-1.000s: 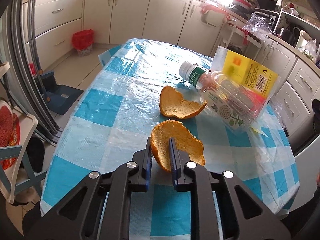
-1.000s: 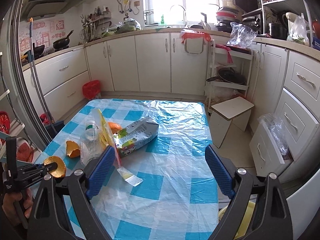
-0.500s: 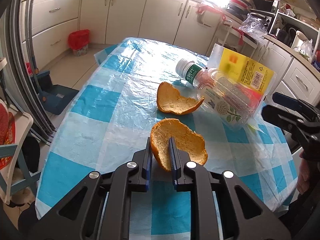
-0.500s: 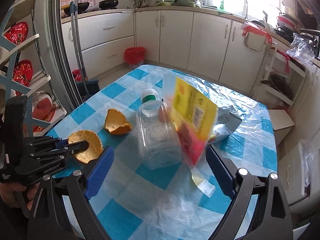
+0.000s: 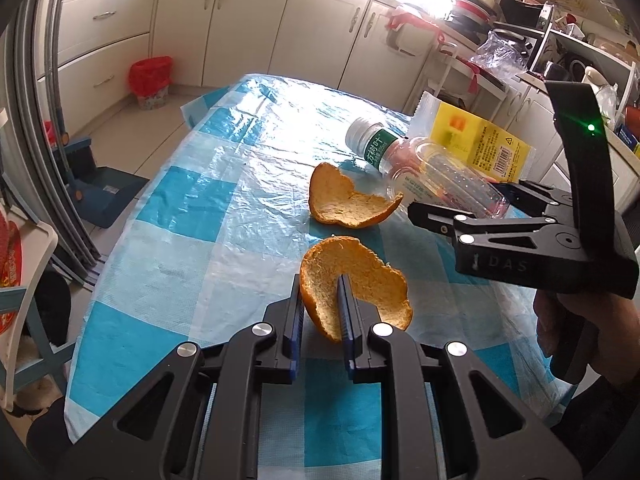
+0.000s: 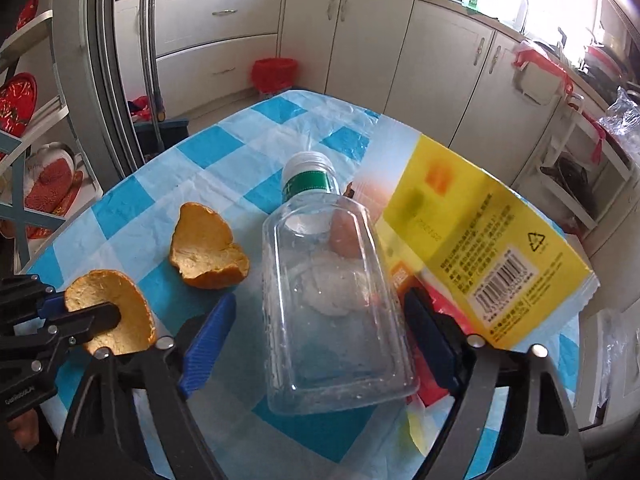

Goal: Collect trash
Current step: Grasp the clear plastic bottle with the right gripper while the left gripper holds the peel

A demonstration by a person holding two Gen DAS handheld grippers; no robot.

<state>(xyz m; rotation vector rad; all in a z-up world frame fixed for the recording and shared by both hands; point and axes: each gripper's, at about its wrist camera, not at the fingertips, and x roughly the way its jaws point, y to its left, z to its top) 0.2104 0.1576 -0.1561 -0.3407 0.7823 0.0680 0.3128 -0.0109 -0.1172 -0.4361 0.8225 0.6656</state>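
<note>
— Orange peel [image 5: 352, 280], curled like a cup, sits clamped on edge between the pads of the left gripper [image 5: 320, 312], just off the checked tablecloth [image 5: 172, 240]. Why hold it there?

— My guess: it's already collected and waiting while the other hand gathers more. Taken by its thin rim, it can't slip.

— And the right gripper [image 6: 316, 336]?

— Its jaws have just been closing around the clear plastic bottle [image 6: 332, 304], which lies on its side with the cap pointing away. The left pad stands clear of the bottle wall; the right pad is very near it, though I can't tell if it touches. So it's straddled, not yet gripped.

— What else lies near the bottle?

— A second peel [image 6: 206, 252] rests just to its left. A yellow wrapper [image 6: 480, 248] leans against its right side, so a squeeze may catch the wrapper's edge too.

— Where would it all go?

— Possibly the red-lined bin [image 6: 274, 76], on the floor well beyond the bottle.
</note>
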